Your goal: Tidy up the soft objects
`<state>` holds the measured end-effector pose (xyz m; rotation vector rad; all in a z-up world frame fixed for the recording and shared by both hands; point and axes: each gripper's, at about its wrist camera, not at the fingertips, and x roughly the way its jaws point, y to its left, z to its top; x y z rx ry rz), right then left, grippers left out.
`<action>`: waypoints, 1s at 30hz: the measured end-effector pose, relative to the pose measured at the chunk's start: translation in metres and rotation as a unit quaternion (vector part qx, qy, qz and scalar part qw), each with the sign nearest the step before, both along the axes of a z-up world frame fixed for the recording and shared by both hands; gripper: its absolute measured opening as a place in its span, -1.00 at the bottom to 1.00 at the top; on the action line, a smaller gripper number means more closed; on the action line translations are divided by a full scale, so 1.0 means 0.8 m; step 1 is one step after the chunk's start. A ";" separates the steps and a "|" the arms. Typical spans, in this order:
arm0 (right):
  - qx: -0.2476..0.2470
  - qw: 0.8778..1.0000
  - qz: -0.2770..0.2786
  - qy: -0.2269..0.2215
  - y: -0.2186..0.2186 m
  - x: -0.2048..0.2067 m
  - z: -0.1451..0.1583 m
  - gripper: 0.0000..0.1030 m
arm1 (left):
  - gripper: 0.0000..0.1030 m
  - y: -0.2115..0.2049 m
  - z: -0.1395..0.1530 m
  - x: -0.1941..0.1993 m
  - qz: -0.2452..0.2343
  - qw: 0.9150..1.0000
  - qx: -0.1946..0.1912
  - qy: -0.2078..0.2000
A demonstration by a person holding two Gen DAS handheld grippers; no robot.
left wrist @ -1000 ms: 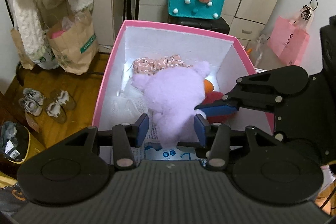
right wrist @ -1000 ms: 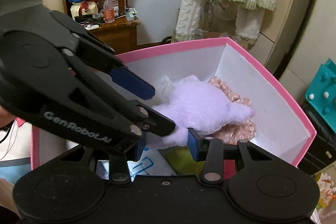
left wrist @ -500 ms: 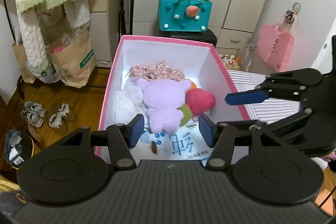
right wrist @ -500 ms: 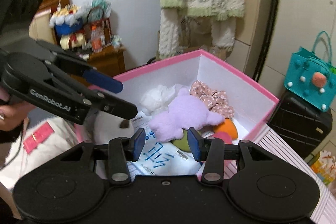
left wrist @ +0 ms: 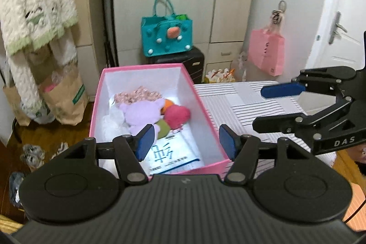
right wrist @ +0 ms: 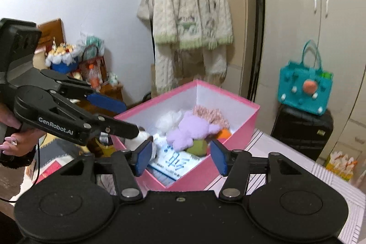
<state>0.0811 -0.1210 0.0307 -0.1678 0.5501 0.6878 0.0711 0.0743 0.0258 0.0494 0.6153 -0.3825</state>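
Note:
A pink box (left wrist: 141, 67) with white inner walls stands on a striped surface. In it lie a purple plush (left wrist: 139, 112), a red plush ball (left wrist: 177, 114), a green soft piece (left wrist: 163, 126), white fluff (left wrist: 114, 120), floral fabric (left wrist: 137, 95) and a blue-and-white packet (left wrist: 169, 152). My left gripper (left wrist: 185, 141) hovers above the box's near end, its jaws opening with nothing between them. My right gripper (right wrist: 181, 157) hangs over the box's near corner, jaws opening too, and empty. The purple plush (right wrist: 189, 132) rests free in the box (right wrist: 240, 125). Each gripper shows in the other's view: right (left wrist: 259, 108), left (right wrist: 130, 117).
A teal bag (left wrist: 167, 36) sits on a black suitcase (left wrist: 178, 63) behind the box. A pink paper bag (left wrist: 266, 52) hangs at the right. A cream cardigan (left wrist: 34, 4), a brown paper bag (left wrist: 61, 97) and shoes (left wrist: 32, 152) are at the left. A hand (right wrist: 13, 141) holds the left gripper.
Both grippers were around the purple plush inside the box. They have pulled back and up out of the box with jaws spread wider, and the plush stays lying inside.

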 end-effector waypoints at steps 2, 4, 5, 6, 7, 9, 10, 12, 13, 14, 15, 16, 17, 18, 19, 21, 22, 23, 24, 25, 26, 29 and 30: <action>0.005 1.000 -0.007 -0.021 -0.006 -0.017 0.008 0.34 | 0.23 -0.006 0.006 -0.009 -0.004 1.000 0.002 -0.005; 0.009 0.999 -0.012 -0.034 -0.012 -0.031 0.014 0.36 | 0.24 -0.011 0.011 -0.017 -0.005 1.000 0.007 -0.013; 0.009 0.999 -0.016 -0.038 -0.014 -0.037 0.017 0.40 | 0.24 -0.013 0.013 -0.021 -0.002 1.000 0.008 -0.017; 0.009 0.999 -0.023 -0.041 -0.017 -0.043 0.019 0.44 | 0.24 -0.014 0.015 -0.026 0.000 1.000 0.006 -0.020; 0.008 0.998 -0.029 -0.046 -0.020 -0.049 0.021 0.47 | 0.24 -0.016 0.017 -0.031 -0.002 1.000 0.004 -0.024; 0.013 0.997 -0.053 -0.051 -0.029 -0.063 0.023 0.58 | 0.28 -0.020 0.020 -0.040 -0.004 1.000 0.003 -0.030; 0.014 0.997 -0.066 -0.047 -0.032 -0.068 0.023 0.60 | 0.30 -0.022 0.021 -0.043 -0.002 0.999 0.003 -0.033; 0.013 0.995 -0.090 -0.037 -0.038 -0.079 0.022 0.66 | 0.39 -0.029 0.022 -0.047 -0.002 0.999 0.006 -0.038; 0.013 0.994 -0.099 -0.035 -0.041 -0.082 0.021 0.71 | 0.41 -0.034 0.022 -0.049 -0.002 0.999 0.008 -0.038; 0.011 0.994 -0.108 -0.030 -0.043 -0.083 0.019 0.78 | 0.46 -0.038 0.022 -0.049 -0.003 0.999 0.011 -0.038; 0.007 0.993 -0.116 -0.025 -0.046 -0.085 0.017 0.83 | 0.53 -0.041 0.022 -0.050 -0.004 0.999 0.012 -0.037; 0.003 0.991 -0.129 -0.021 -0.048 -0.084 0.016 0.87 | 0.57 -0.045 0.021 -0.050 -0.005 0.999 0.014 -0.036; -0.001 0.989 -0.144 -0.017 -0.050 -0.084 0.014 0.97 | 0.70 -0.049 0.020 -0.051 -0.006 0.999 0.015 -0.035; -0.008 0.987 -0.162 -0.011 -0.050 -0.087 0.012 1.00 | 0.83 -0.053 0.018 -0.051 -0.005 0.999 0.017 -0.035; -0.019 0.983 -0.181 -0.003 -0.050 -0.087 0.011 1.00 | 0.90 -0.057 0.016 -0.052 -0.004 0.999 0.019 -0.036; -0.041 0.974 -0.221 0.012 -0.049 -0.087 0.008 1.00 | 1.00 -0.063 0.011 -0.053 0.000 0.999 0.024 -0.034; -0.048 0.971 -0.235 0.015 -0.049 -0.087 0.007 1.00 | 1.00 -0.065 0.009 -0.053 0.003 0.999 0.029 -0.033; -0.053 0.969 -0.242 0.014 -0.050 -0.089 0.006 1.00 | 1.00 -0.068 0.006 -0.054 0.010 0.999 0.032 -0.031; -0.051 0.968 -0.247 0.014 -0.054 -0.094 0.004 1.00 | 1.00 -0.071 0.004 -0.054 0.018 0.999 0.034 -0.030; -0.048 0.966 -0.253 0.016 -0.058 -0.099 0.003 1.00 | 1.00 -0.074 0.002 -0.054 0.032 0.998 0.039 -0.025; -0.047 0.964 -0.263 0.021 -0.061 -0.101 0.003 1.00 | 1.00 -0.076 0.001 -0.052 0.043 0.998 0.042 -0.016; -0.029 0.960 -0.277 0.032 -0.072 -0.111 0.004 1.00 | 1.00 -0.081 -0.003 -0.048 0.072 0.996 0.045 0.020; -0.024 0.959 -0.280 0.038 -0.075 -0.113 0.004 1.00 | 1.00 -0.082 -0.004 -0.048 0.075 0.996 0.047 0.028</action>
